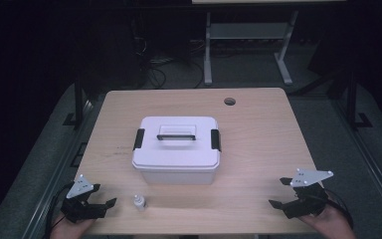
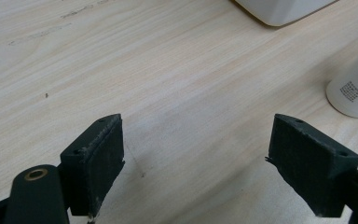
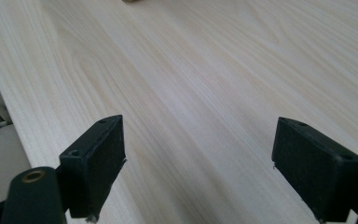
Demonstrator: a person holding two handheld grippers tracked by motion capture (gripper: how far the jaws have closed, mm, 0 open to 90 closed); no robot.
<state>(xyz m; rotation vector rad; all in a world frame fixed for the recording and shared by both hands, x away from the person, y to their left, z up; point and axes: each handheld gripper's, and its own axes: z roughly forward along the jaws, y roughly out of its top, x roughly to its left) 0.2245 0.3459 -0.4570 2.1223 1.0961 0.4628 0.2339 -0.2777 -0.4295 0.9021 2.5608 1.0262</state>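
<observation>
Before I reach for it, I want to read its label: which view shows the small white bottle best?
The left gripper view: the small white bottle sits close, its printed label visible, though cut off by the frame edge. The high view shows it whole but tiny.

A white lidded box sat at the centre of the high view on the wooden table, its lid closed, with a black latch on each short side and a recessed handle on top; its rounded corner showed at the top edge of the left gripper view. A small white bottle stood upright in the lower left of the high view, just below the box's left corner and apart from it. In the left gripper view the bottle sat at the right edge, bearing fine print too small to read.
</observation>
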